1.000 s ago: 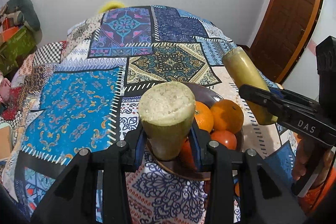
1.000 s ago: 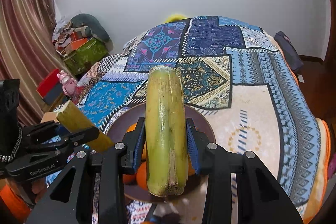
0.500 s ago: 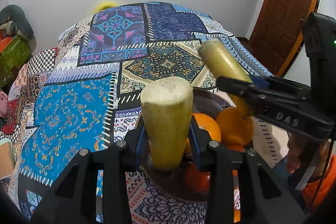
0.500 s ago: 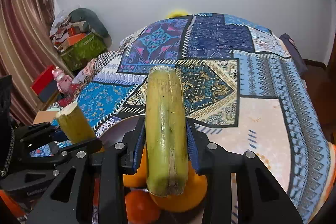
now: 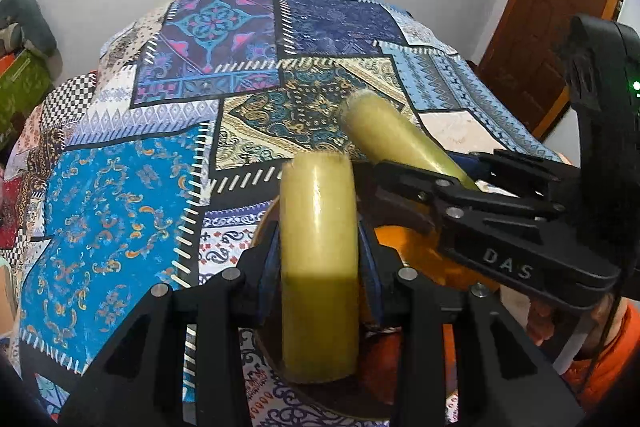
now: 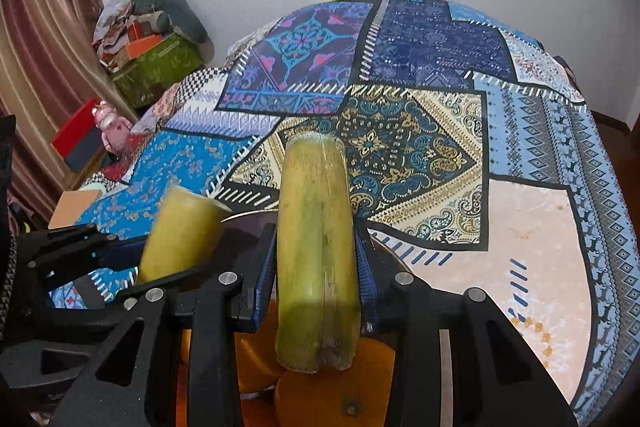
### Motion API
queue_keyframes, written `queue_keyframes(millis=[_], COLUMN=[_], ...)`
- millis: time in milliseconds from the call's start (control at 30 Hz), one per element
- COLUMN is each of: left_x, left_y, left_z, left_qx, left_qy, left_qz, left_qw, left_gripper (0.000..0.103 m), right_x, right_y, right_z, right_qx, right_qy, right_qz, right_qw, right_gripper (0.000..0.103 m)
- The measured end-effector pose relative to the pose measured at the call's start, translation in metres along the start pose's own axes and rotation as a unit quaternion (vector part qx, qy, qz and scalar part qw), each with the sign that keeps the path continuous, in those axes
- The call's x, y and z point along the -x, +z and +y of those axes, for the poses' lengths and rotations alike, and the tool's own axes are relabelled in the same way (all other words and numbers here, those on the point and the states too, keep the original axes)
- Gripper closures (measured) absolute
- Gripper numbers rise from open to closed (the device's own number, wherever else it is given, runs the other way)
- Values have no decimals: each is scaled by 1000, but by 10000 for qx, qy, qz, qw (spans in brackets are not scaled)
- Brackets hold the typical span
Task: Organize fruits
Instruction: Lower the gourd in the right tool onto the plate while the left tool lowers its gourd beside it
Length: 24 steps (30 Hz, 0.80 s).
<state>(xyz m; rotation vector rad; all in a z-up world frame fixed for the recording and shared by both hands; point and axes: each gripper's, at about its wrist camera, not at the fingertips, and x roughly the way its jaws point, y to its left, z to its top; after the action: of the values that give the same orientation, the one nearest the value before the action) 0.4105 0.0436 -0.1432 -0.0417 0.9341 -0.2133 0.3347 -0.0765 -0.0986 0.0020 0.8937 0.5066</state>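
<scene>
My left gripper [image 5: 318, 251] is shut on a yellow-green sugarcane piece [image 5: 318, 267] that lies along the fingers. My right gripper [image 6: 316, 259] is shut on a second sugarcane piece [image 6: 316, 259]. Both hang just above a dark brown plate [image 5: 264, 227] holding oranges [image 6: 340, 395]. In the left wrist view the right gripper [image 5: 432, 179] comes in from the right with its piece [image 5: 392, 135] pointing away. In the right wrist view the left gripper [image 6: 132, 259] holds its piece [image 6: 180, 231] at the left. The plate is mostly hidden by the grippers.
The plate sits near the front of a bed covered with a patchwork cloth [image 6: 420, 75]. Boxes and a pink toy [image 6: 108, 123] lie on the floor at the left. A wooden door [image 5: 560, 7] stands at the right, a white wall behind.
Both grippers have come down and forward over the plate and closer together. My left piece has tilted from upright to lying along the fingers. Both stay shut on their pieces.
</scene>
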Motion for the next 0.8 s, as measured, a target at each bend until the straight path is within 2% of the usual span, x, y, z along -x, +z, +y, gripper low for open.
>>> queue_keyframes(millis=[267, 433, 533, 800], left_x=[-5, -4, -2, 13], left_y=[-3, -4, -5, -7], left_z=[10, 4, 0, -4], left_qx=[244, 113, -12, -29], left_qy=[-98, 66, 201, 246], left_qz=[95, 32, -12, -54], left_qw=[9996, 9999, 9998, 9997], left_gripper=[65, 65, 65, 65], right_x=[-12, -10, -4, 22], right_y=[-2, -2, -3, -6], right_z=[1, 0, 1, 5], right_qx=[151, 104, 102, 165], right_qy=[12, 32, 112, 122], right_qz=[168, 198, 180, 46], right_qw=[9997, 9997, 9997, 9998], right_gripper=[69, 69, 69, 67])
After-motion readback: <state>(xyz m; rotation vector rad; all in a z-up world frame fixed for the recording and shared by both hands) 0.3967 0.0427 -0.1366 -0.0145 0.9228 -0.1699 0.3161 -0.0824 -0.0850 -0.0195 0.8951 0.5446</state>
